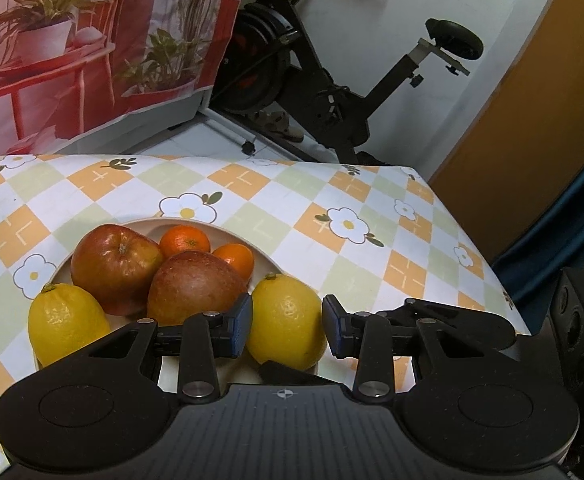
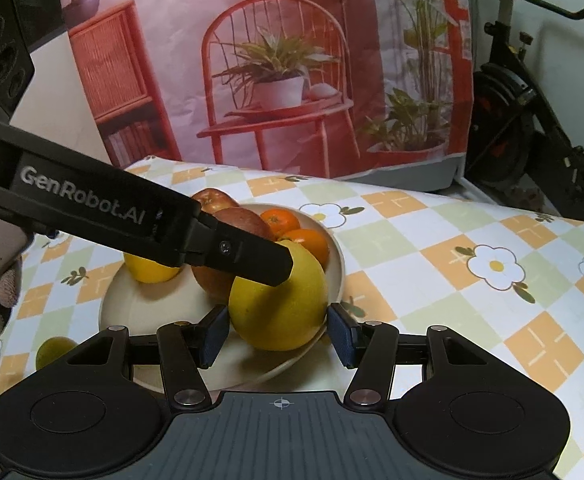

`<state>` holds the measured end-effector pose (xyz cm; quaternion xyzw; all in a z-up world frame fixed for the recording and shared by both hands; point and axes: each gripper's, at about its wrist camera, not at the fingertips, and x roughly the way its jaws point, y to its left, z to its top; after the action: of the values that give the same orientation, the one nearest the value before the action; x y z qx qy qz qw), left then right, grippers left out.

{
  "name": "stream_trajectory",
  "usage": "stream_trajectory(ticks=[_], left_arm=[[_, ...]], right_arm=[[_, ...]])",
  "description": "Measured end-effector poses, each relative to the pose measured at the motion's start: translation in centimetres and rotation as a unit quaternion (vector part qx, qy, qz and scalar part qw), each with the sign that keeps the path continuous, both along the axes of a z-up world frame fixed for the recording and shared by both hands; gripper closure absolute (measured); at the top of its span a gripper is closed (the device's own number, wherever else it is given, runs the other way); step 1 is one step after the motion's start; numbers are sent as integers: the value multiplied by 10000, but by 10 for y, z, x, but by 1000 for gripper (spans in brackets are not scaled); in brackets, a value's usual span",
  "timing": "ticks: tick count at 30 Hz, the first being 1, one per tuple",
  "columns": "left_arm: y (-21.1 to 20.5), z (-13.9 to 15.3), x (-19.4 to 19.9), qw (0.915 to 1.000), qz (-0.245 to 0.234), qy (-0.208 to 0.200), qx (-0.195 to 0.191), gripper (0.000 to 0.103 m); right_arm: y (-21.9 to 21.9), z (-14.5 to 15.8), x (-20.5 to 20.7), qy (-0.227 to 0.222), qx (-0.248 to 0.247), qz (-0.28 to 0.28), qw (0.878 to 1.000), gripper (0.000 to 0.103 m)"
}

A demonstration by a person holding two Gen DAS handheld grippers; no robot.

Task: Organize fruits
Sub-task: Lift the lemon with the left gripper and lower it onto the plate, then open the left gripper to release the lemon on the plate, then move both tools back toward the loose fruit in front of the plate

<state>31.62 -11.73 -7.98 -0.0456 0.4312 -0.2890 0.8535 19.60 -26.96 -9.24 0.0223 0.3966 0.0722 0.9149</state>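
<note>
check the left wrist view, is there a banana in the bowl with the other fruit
No, the bowl holds only two apples, two tangerines and two lemons; no banana shows.

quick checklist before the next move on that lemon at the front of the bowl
1. Left hand-held gripper lined up on the front lemon, one pad on either side: ok.
2. Left pads pressing the lemon: cannot tell; one pad sits at the skin, the other seems to show a thin gap.
3. Right hand-held gripper also brackets this lemon, so both are on one fruit: not ok.
4. Right grip closed on it: cannot tell.
5. Neighbours clear for a lift: not ok; an apple sits tight against the lemon.
6. Bowl flat on the tablecloth, away from the edge: ok.
</note>
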Motion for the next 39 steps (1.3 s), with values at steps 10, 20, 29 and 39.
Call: stream_trajectory(ticks=[10, 20, 29, 39], left_arm=[[8, 10, -5, 9996, 243, -95, -96, 64], [44, 36, -33, 9960, 770, -441, -110, 63], [93, 52, -78, 9875, 1268, -845, 394, 63], [125, 47, -116, 9835, 1394, -917, 707, 63]], right_arm=[[6, 8, -4, -140, -157, -151, 9997, 44], [11, 33, -31, -453, -106, -421, 9980, 44], [32, 32, -68, -658, -126, -550, 9962, 45], [64, 32, -87, -647, -138, -355, 9972, 48]])
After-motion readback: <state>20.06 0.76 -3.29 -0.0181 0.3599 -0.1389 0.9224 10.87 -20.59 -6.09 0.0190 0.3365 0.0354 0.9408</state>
